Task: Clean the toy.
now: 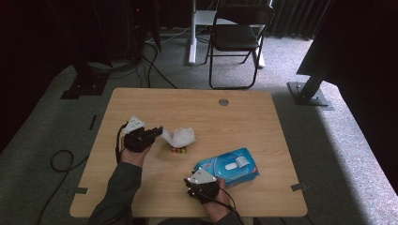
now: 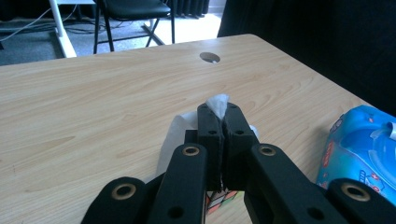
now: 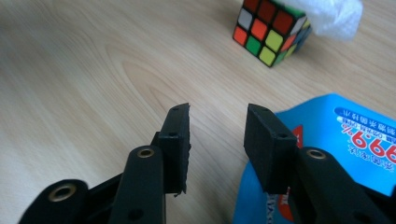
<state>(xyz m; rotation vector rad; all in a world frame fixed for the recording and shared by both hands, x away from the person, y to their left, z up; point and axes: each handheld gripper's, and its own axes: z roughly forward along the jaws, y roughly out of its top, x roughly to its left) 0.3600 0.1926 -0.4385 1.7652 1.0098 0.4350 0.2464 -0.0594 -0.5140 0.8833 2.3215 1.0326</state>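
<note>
White wipe (image 2: 218, 103) is pinched in the left tool (image 2: 218, 122); the right tool (image 3: 217, 135) stands part open, empty, beside the blue wipe pack (image 3: 341, 140).

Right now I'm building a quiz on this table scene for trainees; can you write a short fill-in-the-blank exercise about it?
1. The left gripper is shut on a crumpled white ____.
2. The small multicoloured puzzle cube rests on the light ____ table.
3. The right gripper has its jaws ____, with nothing between them.
4. The soft pack of wet wipes is mostly ____ in colour.

Missing words: wipe; wooden; open; blue
</note>
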